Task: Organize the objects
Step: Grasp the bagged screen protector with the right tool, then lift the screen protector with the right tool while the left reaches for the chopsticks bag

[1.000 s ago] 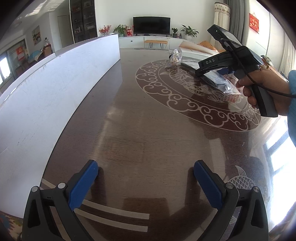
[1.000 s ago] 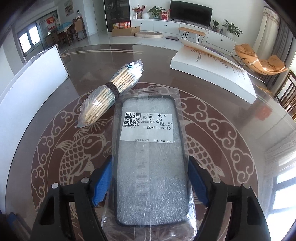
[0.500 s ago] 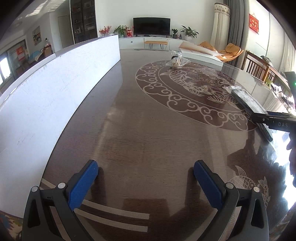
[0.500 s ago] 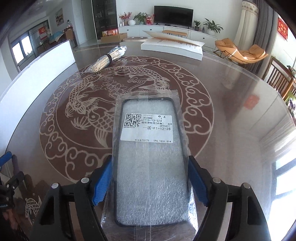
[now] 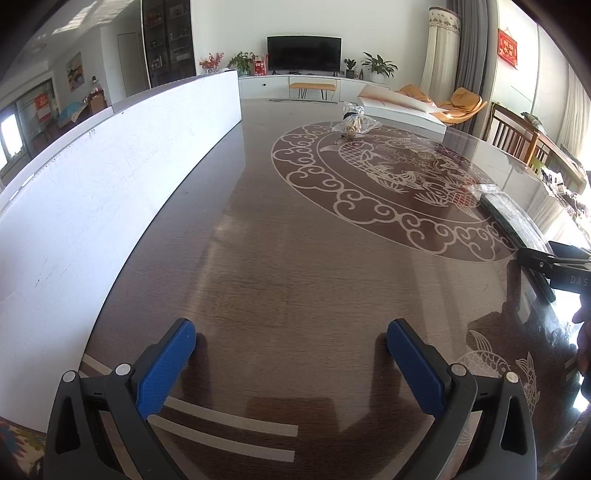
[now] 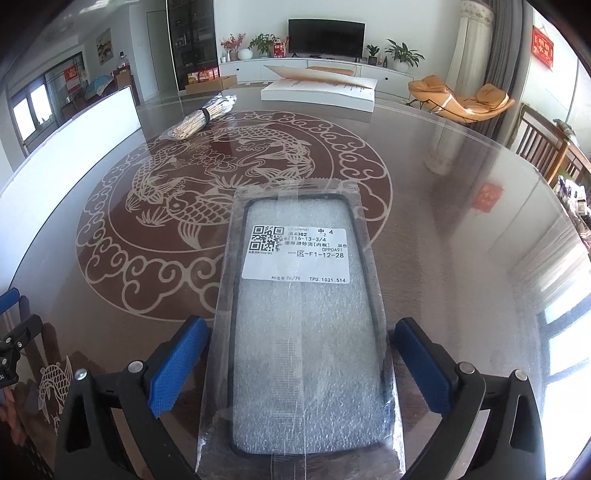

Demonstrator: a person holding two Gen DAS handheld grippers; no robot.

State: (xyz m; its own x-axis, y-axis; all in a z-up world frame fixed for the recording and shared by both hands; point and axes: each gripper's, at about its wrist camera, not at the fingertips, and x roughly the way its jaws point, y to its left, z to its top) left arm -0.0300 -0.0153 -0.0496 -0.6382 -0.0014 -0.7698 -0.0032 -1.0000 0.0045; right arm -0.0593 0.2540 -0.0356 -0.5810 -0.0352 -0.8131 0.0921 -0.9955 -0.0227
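A glossy dark table [image 6: 461,229] with a koi medallion fills the frame. The bagged phone case [image 6: 306,332] lies low centre between the opening right gripper [image 6: 299,369] pads, untouched. The left gripper [image 5: 291,365] gapes empty. A television [image 6: 327,35] stands upper centre.

The phone case [image 6: 306,332] in its clear bag runs off the bottom edge nearest the camera. Beyond the fish medallion [image 6: 221,199], the bagged stick bundle's [image 6: 201,118] contents are too small to identify. The right tool [image 5: 565,269] is cut off by the right edge, beside that medallion.
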